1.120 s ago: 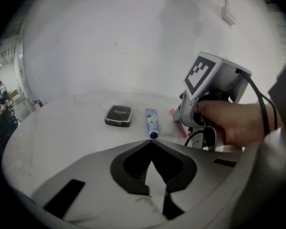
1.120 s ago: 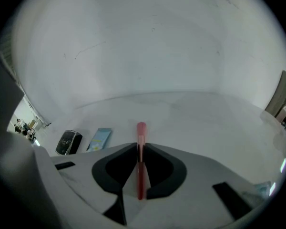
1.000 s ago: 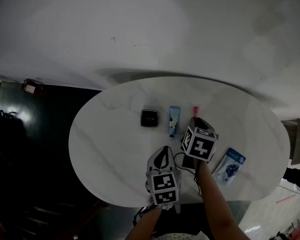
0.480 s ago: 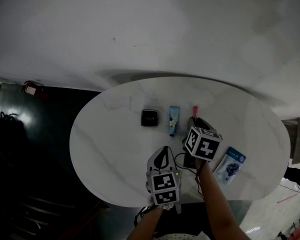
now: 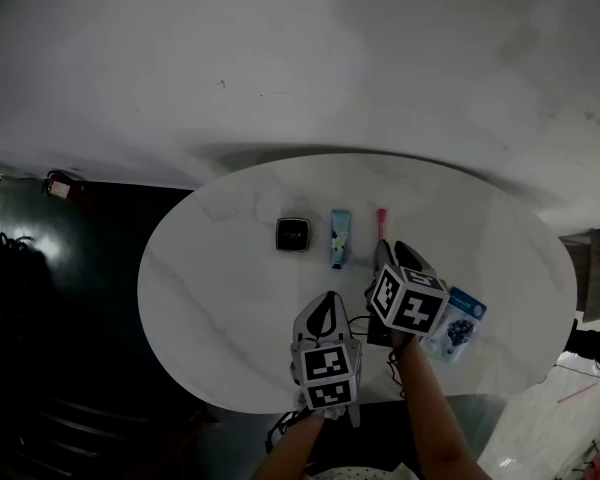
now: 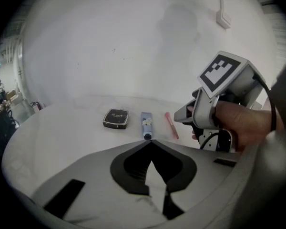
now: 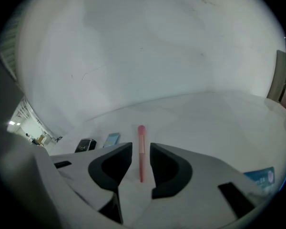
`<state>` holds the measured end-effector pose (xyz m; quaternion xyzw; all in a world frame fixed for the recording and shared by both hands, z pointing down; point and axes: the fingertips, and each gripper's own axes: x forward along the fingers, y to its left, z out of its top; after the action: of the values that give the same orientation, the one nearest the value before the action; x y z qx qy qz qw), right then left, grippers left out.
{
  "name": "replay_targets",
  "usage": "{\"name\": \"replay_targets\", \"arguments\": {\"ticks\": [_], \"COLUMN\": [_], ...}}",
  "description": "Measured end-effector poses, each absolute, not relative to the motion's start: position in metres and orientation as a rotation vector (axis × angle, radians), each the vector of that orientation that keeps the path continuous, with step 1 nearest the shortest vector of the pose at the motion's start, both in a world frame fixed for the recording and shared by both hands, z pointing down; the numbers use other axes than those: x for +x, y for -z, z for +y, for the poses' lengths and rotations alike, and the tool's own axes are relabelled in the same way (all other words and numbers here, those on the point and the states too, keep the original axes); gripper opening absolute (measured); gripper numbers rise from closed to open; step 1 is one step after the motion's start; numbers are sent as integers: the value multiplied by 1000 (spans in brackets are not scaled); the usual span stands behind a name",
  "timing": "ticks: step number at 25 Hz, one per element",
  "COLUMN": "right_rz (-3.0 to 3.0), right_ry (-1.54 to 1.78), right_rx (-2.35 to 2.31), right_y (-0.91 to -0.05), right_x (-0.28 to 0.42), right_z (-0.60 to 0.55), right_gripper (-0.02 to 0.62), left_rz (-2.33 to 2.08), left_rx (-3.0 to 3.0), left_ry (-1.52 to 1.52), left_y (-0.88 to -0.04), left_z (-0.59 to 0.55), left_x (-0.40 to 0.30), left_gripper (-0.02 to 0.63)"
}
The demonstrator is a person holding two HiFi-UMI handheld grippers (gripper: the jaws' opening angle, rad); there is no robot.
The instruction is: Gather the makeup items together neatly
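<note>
Three makeup items lie in a row on the white oval table: a black compact, a blue tube and a pink stick. My right gripper hovers just behind the stick. In the right gripper view the pink stick lies flat on the table in line with the gap of the right gripper, whose jaws have just been opening and do not touch it. My left gripper is shut and empty, nearer the front edge. From the left gripper I see the compact, tube and stick.
A blue packet lies on the table right of my right hand, also visible as the blue packet low in the right gripper view. Dark floor and clutter sit left of the table; a pale wall rises behind it.
The right gripper's jaws have spread and let go of the pink stick, and the gripper has drawn back and up from it. The left gripper has stayed put.
</note>
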<state>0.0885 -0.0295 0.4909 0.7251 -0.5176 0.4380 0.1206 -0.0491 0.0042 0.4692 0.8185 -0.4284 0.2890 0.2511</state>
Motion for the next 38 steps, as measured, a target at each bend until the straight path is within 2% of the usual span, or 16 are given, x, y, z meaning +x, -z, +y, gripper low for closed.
{"name": "replay_targets", "arguments": {"ticks": [33,38], "right_rz": [-1132,-1123], "right_ry": [-1393,-1441], "right_rx": [2401,2371], "right_y": [-481,-490], "right_x": [170,182], "right_z": [198,219], "right_gripper": [141,169], "left_rz": [-621,-484], "left_rx": [2514,2494], "left_ry": [-947,-1008], "left_y": [-465,-478], "left_z": [131,148], "left_x": [68,87], "left_gripper": [34,34]}}
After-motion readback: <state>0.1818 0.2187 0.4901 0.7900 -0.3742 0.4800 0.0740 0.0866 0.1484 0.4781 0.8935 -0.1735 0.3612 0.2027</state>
